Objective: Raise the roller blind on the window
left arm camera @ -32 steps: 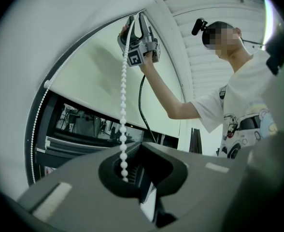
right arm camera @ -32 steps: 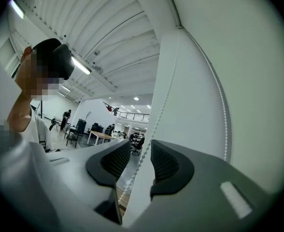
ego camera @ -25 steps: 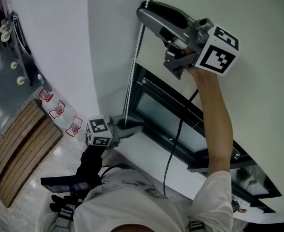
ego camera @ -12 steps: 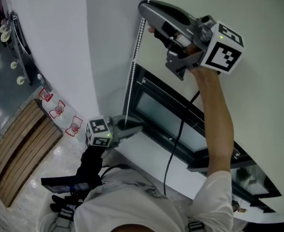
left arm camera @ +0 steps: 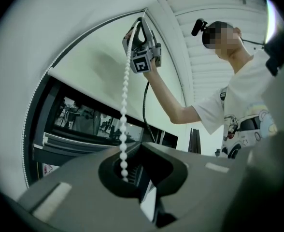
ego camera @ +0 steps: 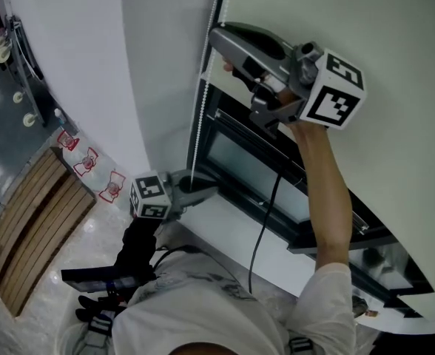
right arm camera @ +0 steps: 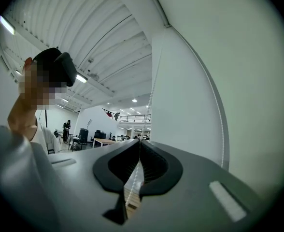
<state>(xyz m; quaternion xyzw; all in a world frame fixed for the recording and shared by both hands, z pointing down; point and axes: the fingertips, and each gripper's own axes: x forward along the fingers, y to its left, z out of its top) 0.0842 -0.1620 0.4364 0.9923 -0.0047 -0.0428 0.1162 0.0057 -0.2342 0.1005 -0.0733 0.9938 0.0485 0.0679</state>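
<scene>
A pale roller blind (ego camera: pixel 395 161) covers the upper part of the dark-framed window (ego camera: pixel 254 176). Its white bead chain (ego camera: pixel 203 102) hangs along the blind's left edge. High up, my right gripper (ego camera: pixel 219 39) is shut on the bead chain, which runs between its closed jaws (right arm camera: pixel 139 141) as a thin beaded line (right arm camera: pixel 132 178). Lower down by the sill, my left gripper (ego camera: pixel 214 191) points level. In the left gripper view its jaws (left arm camera: pixel 142 146) are shut, with the chain (left arm camera: pixel 124 110) dropping into the hollow between them. That view also shows the right gripper (left arm camera: pixel 141 19) gripping the chain above.
A white wall (ego camera: pixel 77 65) stands left of the window and a white sill (ego camera: pixel 232 235) runs beneath it. A black cable (ego camera: pixel 265 220) hangs from the right gripper along my arm. Wooden slats (ego camera: pixel 32 220) lie on the floor far below at the left.
The right gripper's jaws, apart around the chain a second ago, have closed on it, and the gripper has come down slightly. The left gripper has stayed put.
</scene>
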